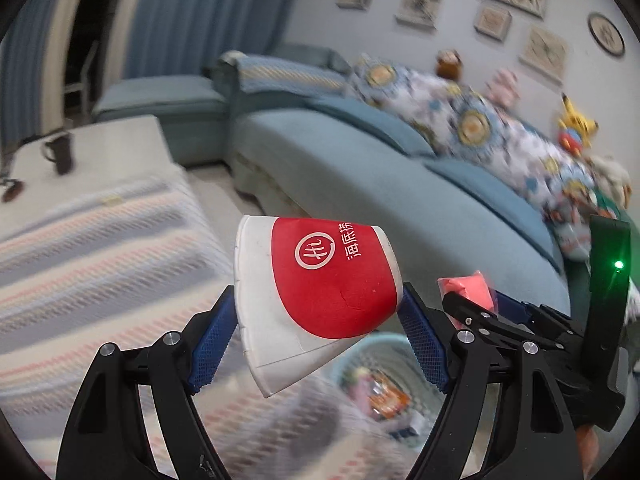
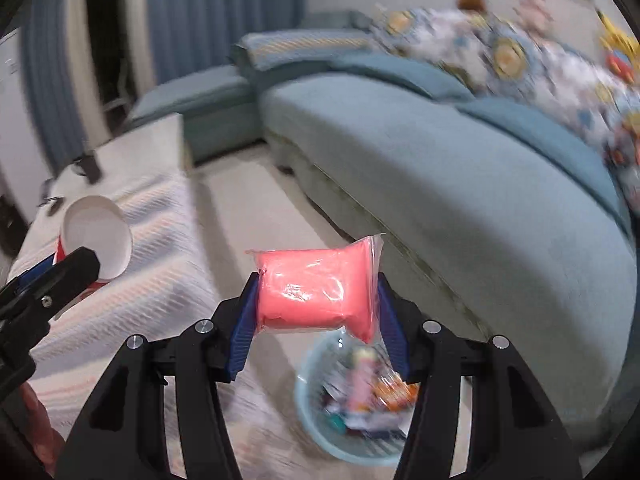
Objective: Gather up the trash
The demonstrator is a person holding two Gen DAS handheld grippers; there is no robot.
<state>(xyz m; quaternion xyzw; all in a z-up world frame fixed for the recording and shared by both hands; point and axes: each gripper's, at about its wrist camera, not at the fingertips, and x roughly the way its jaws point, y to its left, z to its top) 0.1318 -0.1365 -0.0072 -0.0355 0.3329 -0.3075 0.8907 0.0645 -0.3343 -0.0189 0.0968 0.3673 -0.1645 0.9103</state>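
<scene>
— Cup (image 1: 316,292), where is it?
— Clamped sideways between the left gripper (image 1: 320,336) pads, red band up.
— And the right gripper (image 2: 316,316)?
— Clenched on a pink packet (image 2: 316,288) in clear wrap.
— Below them?
— A pale blue bin (image 2: 320,432) with wrappers on the floor, between the striped cloth (image 2: 152,280) and the sofa (image 2: 460,184).

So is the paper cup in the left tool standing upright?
No, the paper cup lies tilted on its side between the left tool's blue pads.
</scene>
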